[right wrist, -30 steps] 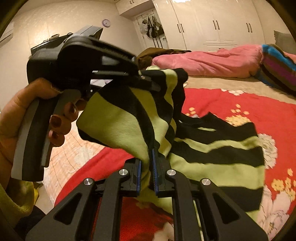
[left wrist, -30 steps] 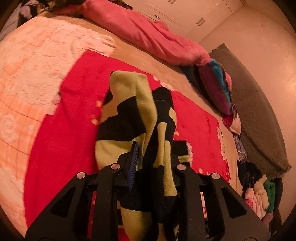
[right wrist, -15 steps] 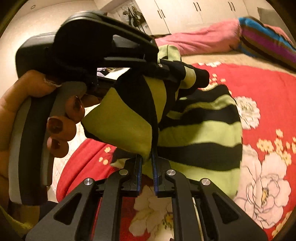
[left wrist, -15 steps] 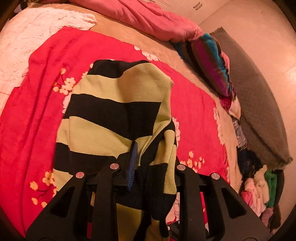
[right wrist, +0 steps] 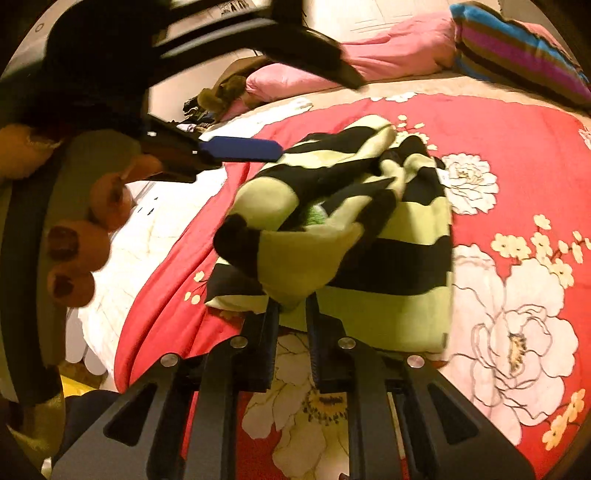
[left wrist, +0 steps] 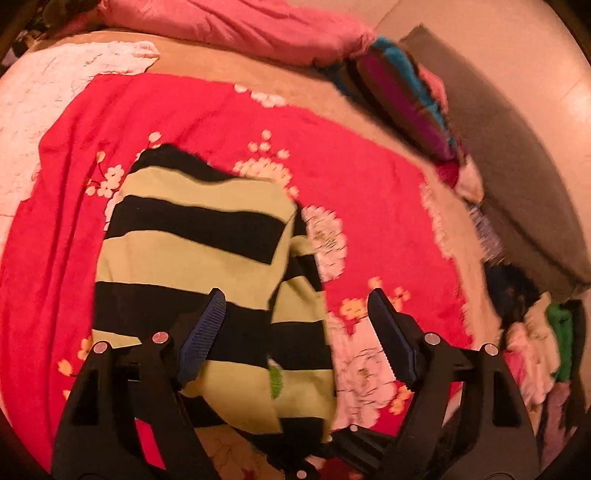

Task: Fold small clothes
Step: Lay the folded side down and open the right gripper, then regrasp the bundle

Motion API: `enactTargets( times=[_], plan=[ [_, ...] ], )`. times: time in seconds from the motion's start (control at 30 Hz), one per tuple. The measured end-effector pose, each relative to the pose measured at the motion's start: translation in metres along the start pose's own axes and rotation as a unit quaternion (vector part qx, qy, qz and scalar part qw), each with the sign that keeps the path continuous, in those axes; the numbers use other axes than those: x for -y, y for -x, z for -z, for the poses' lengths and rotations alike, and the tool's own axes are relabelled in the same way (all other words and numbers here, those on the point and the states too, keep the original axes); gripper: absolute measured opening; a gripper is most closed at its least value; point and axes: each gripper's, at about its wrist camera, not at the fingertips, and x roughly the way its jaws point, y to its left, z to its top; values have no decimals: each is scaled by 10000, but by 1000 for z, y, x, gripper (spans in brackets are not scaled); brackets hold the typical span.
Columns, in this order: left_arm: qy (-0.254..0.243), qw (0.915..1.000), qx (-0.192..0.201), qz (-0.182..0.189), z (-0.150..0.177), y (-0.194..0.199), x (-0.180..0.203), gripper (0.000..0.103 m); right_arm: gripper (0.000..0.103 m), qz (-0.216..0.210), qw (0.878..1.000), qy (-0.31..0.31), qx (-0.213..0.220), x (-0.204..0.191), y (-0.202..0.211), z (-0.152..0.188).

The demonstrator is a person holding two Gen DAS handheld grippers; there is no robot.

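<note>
On the red floral blanket (left wrist: pixel 332 147) lies the green-and-black striped garment (left wrist: pixel 192 236), mostly flat with one side folded over itself. Above it, the left gripper (left wrist: pixel 295 332) hangs with its fingers spread wide and nothing between them; its blue pads (left wrist: pixel 201 332) are bare. Nearer the blanket's edge, the right gripper (right wrist: pixel 291 317) pinches a bunched corner of the garment, jaws nearly closed on the cloth. A hand (right wrist: pixel 74 251) with dark-painted nails grips the left gripper's handle. A pink quilt (left wrist: pixel 240 26) and a striped pillow (left wrist: pixel 402 92) sit beyond the blanket.
</note>
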Motion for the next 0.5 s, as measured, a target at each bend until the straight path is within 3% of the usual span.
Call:
enactTargets(
  times=[0.2, 0.3, 0.4, 0.5],
  plan=[
    [174, 9984, 511, -143, 2, 38, -16, 73, 19, 15, 10000, 13, -97, 15, 23, 14],
    [378, 9955, 815, -297, 10, 55, -34, 75, 33, 41, 9999, -112, -53, 29, 42, 22],
    [550, 9905, 1097, -629, 24, 67, -56, 75, 38, 63, 9991, -394, 113, 44, 61, 16],
    [765, 9848, 1247, -940, 41, 69, -76, 75, 46, -248, 9950, -949, 177, 65, 65, -6]
  ],
)
